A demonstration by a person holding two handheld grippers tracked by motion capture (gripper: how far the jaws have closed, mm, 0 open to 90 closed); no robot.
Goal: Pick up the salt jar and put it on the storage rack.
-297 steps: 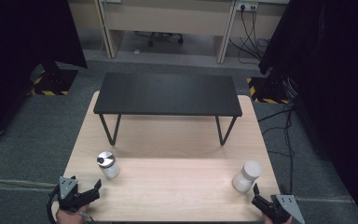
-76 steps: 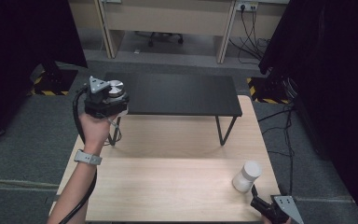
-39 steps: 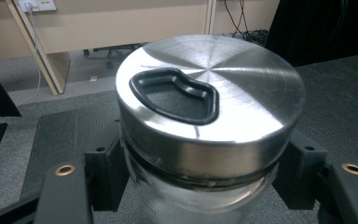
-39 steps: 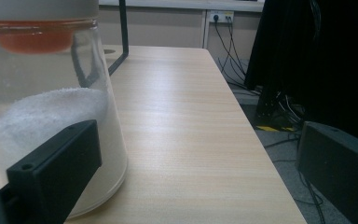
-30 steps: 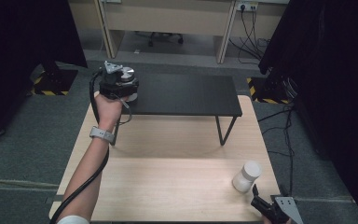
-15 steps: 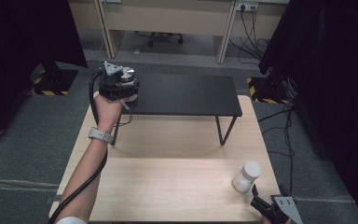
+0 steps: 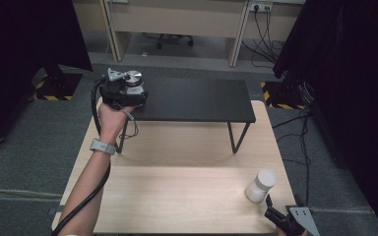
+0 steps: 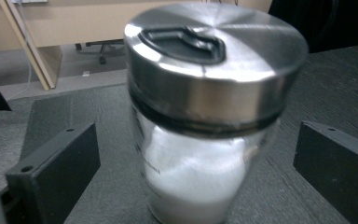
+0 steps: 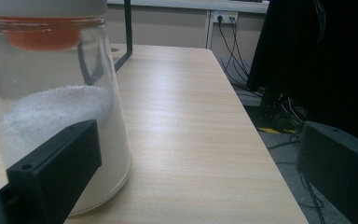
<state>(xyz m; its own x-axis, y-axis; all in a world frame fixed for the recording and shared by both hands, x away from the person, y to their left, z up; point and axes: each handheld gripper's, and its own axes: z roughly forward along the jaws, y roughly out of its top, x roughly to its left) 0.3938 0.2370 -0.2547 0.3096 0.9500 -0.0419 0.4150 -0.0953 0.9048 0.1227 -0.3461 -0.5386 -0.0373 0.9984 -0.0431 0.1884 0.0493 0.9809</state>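
A glass jar with a steel lid (image 7: 134, 78) and white powder inside stands on the left end of the black bench (image 7: 197, 98). My left gripper (image 7: 133, 88) is around it. In the left gripper view the jar (image 8: 205, 93) sits between the jaws of that gripper (image 8: 193, 154), which have just been opening and stand clear of the glass on both sides. A second jar with a white lid (image 7: 261, 184) stands at the wooden table's front right. My right gripper (image 7: 270, 212) lies open just in front of it. In the right gripper view that jar (image 9: 51, 93) is behind the left jaw.
The bench stands on thin legs at the back of the wooden table (image 7: 177, 196). Cables (image 7: 302, 128) run over the floor to the right. Dark curtains hang at both sides, with desks behind.
The steel-lidded jar, which earlier stood on the wooden table at the left, now rests on the bench. Over the last second the left hand has held still there; the right gripper has not moved.
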